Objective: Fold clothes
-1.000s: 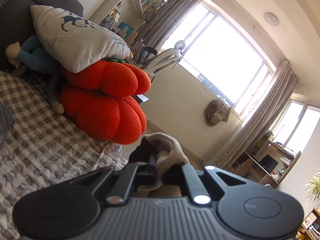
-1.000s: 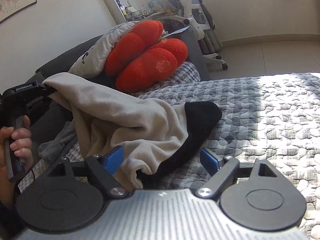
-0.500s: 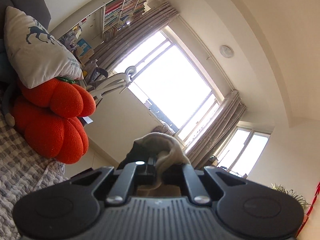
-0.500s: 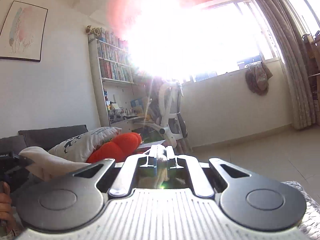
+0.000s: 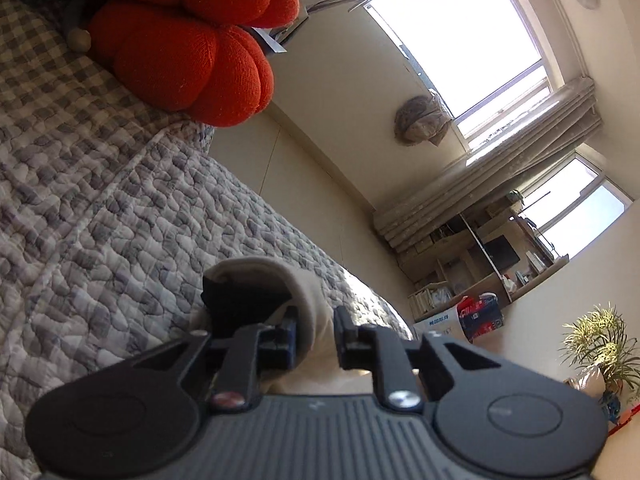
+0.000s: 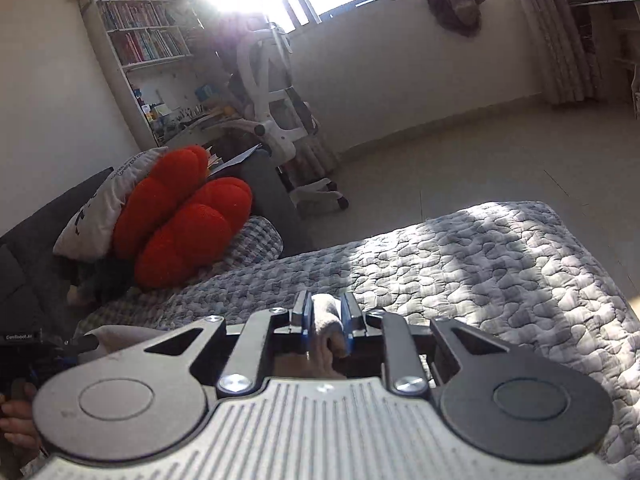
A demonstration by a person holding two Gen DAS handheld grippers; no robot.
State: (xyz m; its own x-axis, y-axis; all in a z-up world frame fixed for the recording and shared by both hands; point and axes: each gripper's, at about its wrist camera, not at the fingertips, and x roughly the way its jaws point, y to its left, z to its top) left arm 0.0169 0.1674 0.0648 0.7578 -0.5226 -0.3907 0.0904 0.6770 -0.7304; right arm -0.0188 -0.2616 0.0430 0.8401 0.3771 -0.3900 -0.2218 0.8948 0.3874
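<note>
A beige garment with black trim (image 5: 280, 280) is bunched between the fingers of my left gripper (image 5: 314, 336), which is shut on it above the grey quilted bed (image 5: 120, 208). My right gripper (image 6: 325, 316) is shut on another beige fold of the garment (image 6: 325, 312), held above the quilt (image 6: 480, 264). In the right wrist view the left gripper (image 6: 24, 350) shows at the far left edge with more beige cloth (image 6: 120, 336) by it. Most of the garment hangs below both cameras, hidden.
Two orange pumpkin cushions (image 6: 180, 220) and a white pillow (image 6: 92, 216) lie at the head of the bed against a dark sofa back. A white office chair (image 6: 276, 92), bookshelf (image 6: 140, 44) and tiled floor (image 6: 480, 160) lie beyond. A potted plant (image 5: 600, 344) stands at the right.
Both grippers have tipped back down from pointing at the windows and ceiling to facing the bed. The right gripper, open a second ago, is shut on the garment.
</note>
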